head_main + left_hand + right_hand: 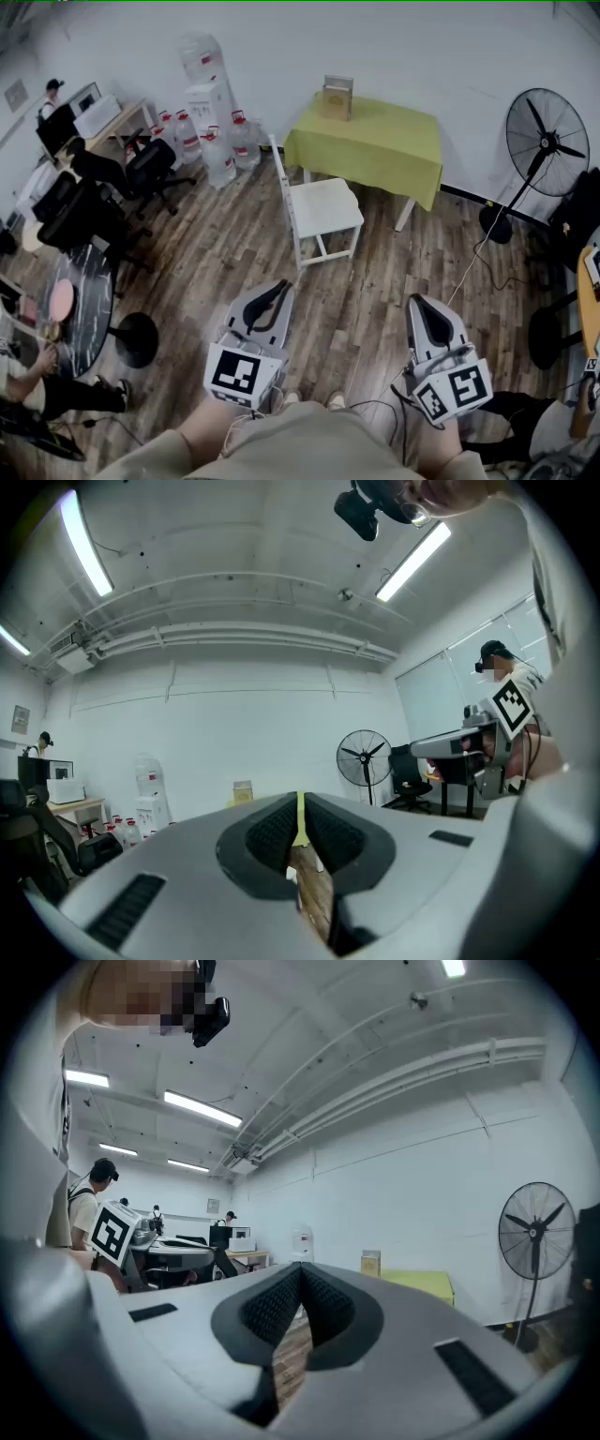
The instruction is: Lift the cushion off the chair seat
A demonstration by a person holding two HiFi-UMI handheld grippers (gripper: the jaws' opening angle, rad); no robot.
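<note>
The cushion [328, 204] is being seen as a pale, flat, roughly square pad with no clear long axis. It is lying level on the seat of the white chair [284, 187], well ahead of both sets of fingers and apart from them. The chair back is standing along its left edge in the head view. A box [337, 97] is standing on the green-clothed table [394, 150] beyond; its contents cannot be told. Water jugs [217, 150] are standing far ahead, leftward. The left gripper [277, 287] is being held with fingers [267, 834] pressed together and empty, and the right gripper [420, 304] with fingers [270, 1309] likewise.
</note>
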